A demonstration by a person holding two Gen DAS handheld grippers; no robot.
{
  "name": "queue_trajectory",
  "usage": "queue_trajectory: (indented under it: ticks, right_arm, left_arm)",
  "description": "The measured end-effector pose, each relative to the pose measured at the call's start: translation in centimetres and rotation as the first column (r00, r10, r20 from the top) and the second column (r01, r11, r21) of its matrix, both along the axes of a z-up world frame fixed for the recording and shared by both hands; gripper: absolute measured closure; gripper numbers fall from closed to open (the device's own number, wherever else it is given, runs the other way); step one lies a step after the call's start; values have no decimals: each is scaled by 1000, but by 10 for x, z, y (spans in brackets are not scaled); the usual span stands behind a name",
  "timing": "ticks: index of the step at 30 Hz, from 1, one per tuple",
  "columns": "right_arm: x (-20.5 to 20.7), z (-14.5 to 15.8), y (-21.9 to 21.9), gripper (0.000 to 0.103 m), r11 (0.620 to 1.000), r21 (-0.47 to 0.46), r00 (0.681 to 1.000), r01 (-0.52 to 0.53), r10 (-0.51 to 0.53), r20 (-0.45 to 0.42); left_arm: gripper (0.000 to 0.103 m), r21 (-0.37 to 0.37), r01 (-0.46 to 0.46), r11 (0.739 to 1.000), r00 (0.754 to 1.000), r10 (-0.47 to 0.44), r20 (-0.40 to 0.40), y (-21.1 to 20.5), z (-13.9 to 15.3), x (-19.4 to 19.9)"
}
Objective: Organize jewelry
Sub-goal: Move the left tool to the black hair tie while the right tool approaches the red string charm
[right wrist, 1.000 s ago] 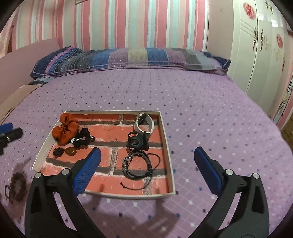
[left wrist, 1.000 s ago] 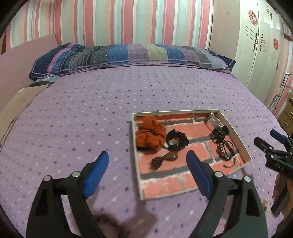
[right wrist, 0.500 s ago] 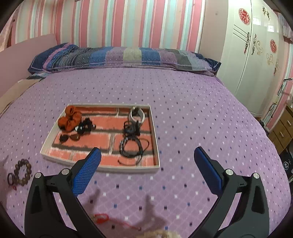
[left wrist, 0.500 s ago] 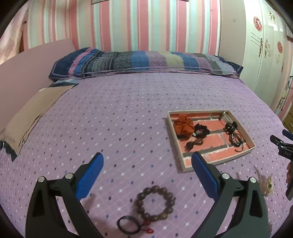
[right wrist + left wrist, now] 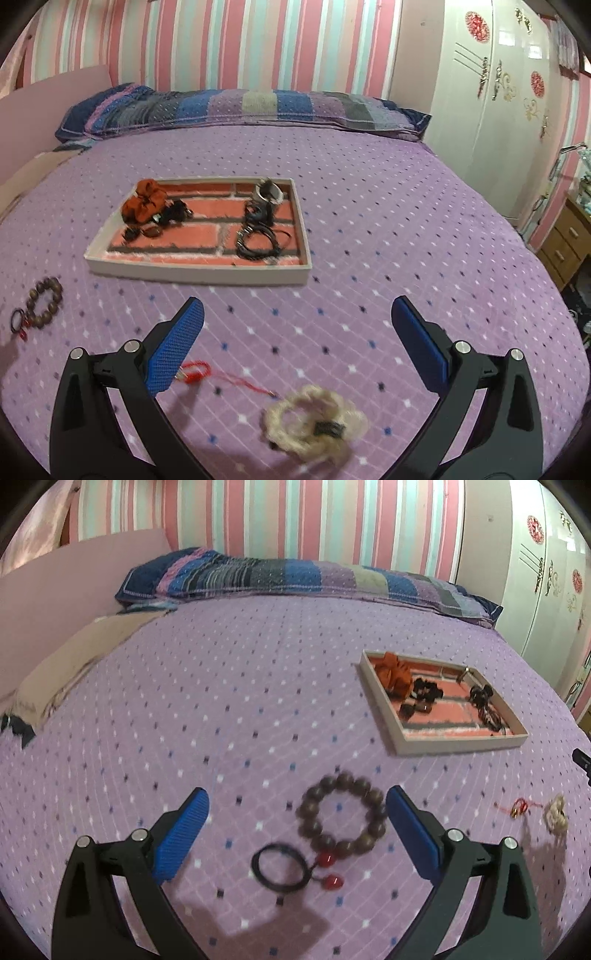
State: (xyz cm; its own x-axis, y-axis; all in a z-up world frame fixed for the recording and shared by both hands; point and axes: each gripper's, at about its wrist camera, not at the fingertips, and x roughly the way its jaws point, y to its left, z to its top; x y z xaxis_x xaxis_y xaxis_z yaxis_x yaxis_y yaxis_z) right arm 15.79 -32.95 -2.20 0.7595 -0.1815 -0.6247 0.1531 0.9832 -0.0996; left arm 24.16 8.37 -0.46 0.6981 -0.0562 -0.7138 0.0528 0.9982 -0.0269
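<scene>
Purple dotted bedspread [image 5: 229,686] carries everything you are working with. Your tray [image 5: 207,273], lined with a brick print, sits toward the bed's right side and already holds an orange scrunchie [image 5: 142,203], a black scrunchie [image 5: 173,214], a dark pendant [image 5: 151,232], black cords [image 5: 260,242] and a silvery bangle [image 5: 267,192] in its far right corner. Outside the tray, near the bed's front edge, a wooden bead bracelet [image 5: 341,818] lies between the spread fingers of your left gripper [image 5: 295,834], released and gripping nothing; a thin black ring [image 5: 280,866] with two red beads touches the bracelet's near side. All of these are blurred. Your right gripper [image 5: 295,350] is also wide open and empty, above a cream crocheted scrunchie [image 5: 316,421], smeared so its dark centre is hard to read. A red cord charm [image 5: 195,371] runs partly behind that gripper's left finger. A striped pillow [image 5: 236,107] lines the far edge.
</scene>
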Motion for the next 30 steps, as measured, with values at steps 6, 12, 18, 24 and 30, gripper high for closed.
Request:
queue_trajectory:
  ticks: [6, 12, 18, 24, 30]
  right_arm:
    - [-19, -17, -9, 4, 999, 31, 1000, 15, -15, 6]
    - [-29, -34, -9, 4, 994, 103, 1000, 28, -28, -6]
    - [-29, -47, 9, 4, 991, 126, 999, 34, -34, -1]
    - [-27, -55, 25, 4, 994, 104, 1000, 16, -16, -4]
    - [-24, -60, 37, 4, 993, 119, 1000, -2, 4, -15]
  left_arm:
    - [9, -12, -26, 1000, 1000, 26, -15, 13, -21, -16]
    - [9, -63, -51, 997, 998, 50, -26, 28, -31, -24]
    - [9, -68, -68, 995, 997, 65, -49, 33, -43, -22]
    - [9, -33, -60, 998, 997, 59, -45, 30, -52, -24]
    - [9, -7, -45, 999, 998, 45, -43, 25, -61, -27]
